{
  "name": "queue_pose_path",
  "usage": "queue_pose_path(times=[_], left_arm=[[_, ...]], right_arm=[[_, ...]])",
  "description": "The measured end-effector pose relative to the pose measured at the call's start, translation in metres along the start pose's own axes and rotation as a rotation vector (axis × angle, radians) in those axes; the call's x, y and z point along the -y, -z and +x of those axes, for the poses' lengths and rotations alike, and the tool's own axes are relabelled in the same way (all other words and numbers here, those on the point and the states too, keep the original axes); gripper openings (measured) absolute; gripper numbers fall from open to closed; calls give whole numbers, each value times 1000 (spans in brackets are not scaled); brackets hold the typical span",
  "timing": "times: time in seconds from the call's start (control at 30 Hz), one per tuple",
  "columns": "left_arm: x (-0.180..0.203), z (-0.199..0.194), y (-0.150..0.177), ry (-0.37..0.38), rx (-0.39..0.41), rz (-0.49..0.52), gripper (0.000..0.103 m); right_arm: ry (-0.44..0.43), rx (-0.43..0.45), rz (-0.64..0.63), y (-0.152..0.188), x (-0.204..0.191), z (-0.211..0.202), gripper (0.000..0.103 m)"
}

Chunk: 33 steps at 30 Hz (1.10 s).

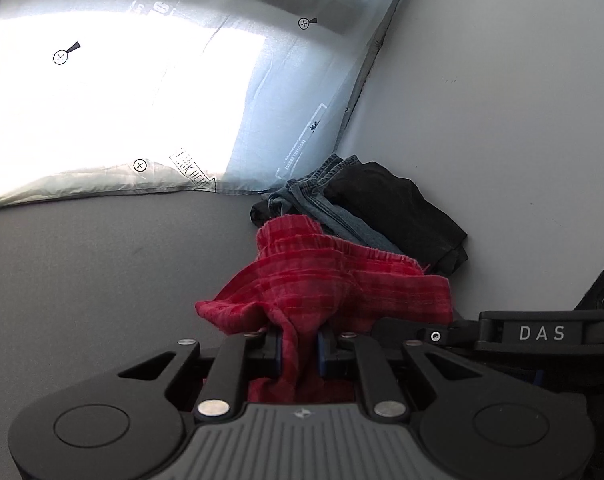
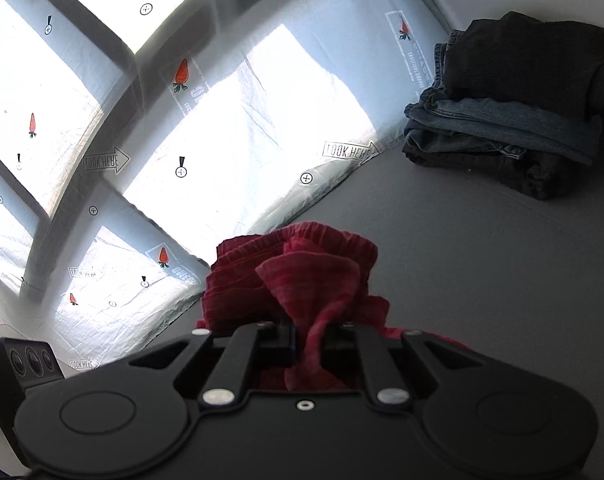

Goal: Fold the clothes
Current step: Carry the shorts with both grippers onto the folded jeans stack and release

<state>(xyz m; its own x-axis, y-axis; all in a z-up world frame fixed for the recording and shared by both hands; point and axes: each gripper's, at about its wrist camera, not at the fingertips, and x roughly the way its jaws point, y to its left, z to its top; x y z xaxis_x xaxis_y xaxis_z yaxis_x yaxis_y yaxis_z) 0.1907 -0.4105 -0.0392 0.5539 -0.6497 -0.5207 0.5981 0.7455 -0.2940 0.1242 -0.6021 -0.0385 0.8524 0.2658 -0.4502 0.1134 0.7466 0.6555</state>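
A red checked garment (image 1: 334, 280) hangs bunched in front of both cameras. My left gripper (image 1: 298, 350) is shut on a fold of it, the cloth pinched between the blue pads. In the right wrist view the same red garment (image 2: 302, 276) is gathered in a lump, and my right gripper (image 2: 308, 344) is shut on another fold. The right gripper's body (image 1: 542, 332) shows at the right edge of the left wrist view, close beside the left one. The garment's lower part is hidden behind the gripper bodies.
A stack of folded clothes, black and blue denim (image 2: 514, 108), lies on the grey surface (image 2: 482, 272) by the pale wall (image 1: 502, 80); the same stack (image 1: 374, 208) sits just behind the red garment. A white printed sheet (image 2: 222, 128) with carrots and arrows covers the left, sunlit.
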Motion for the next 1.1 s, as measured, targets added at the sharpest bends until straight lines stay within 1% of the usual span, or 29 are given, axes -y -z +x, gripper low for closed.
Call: queue_pose_path(times=[0.03, 0.1, 0.2, 0.23, 0.33, 0.43, 0.5, 0.63, 0.77, 0.83, 0.87, 0.9, 0.93, 0.97, 1.0, 1.03, 1.1], left_arm=[[9, 11, -12, -3, 18, 23, 16], [26, 32, -32, 1, 45, 66, 16], [55, 67, -61, 21, 58, 120, 16], [65, 79, -69, 21, 55, 151, 16], [98, 121, -94, 22, 22, 300, 16], [128, 157, -117, 32, 9, 467, 16], [142, 177, -131, 42, 13, 549, 17], [163, 225, -164, 101, -6, 688, 17], [177, 274, -199, 177, -7, 798, 18], [182, 299, -211, 202, -2, 846, 25], [186, 317, -216, 206, 0, 872, 29], [185, 334, -218, 185, 4, 884, 35], [185, 350, -220, 165, 8, 896, 41], [184, 367, -221, 144, 7, 904, 42], [177, 384, -220, 120, -10, 894, 45], [168, 400, -220, 102, -33, 864, 45], [152, 427, -216, 83, -78, 785, 45]], right_arm=[[-17, 28, 7, -14, 11, -4, 9], [-18, 65, 25, -40, 33, -8, 9], [-14, 120, 34, -72, 54, -13, 9], [-12, 140, 32, -82, 60, -15, 9], [32, 202, 10, -109, 78, -16, 10], [59, 254, 21, -134, 102, -14, 10], [74, 297, 25, -149, 115, -11, 10], [132, 389, 41, -176, 135, -1, 10], [230, 509, 5, -202, 143, 10, 10], [297, 554, 6, -213, 149, 18, 10], [354, 572, 5, -216, 153, 24, 12], [412, 590, 4, -220, 157, 30, 15], [497, 608, -1, -221, 161, 37, 27], [585, 603, -24, -222, 166, 46, 46], [674, 596, -48, -223, 171, 55, 50], [762, 589, -73, -223, 176, 65, 48], [827, 550, -114, -224, 186, 76, 48]])
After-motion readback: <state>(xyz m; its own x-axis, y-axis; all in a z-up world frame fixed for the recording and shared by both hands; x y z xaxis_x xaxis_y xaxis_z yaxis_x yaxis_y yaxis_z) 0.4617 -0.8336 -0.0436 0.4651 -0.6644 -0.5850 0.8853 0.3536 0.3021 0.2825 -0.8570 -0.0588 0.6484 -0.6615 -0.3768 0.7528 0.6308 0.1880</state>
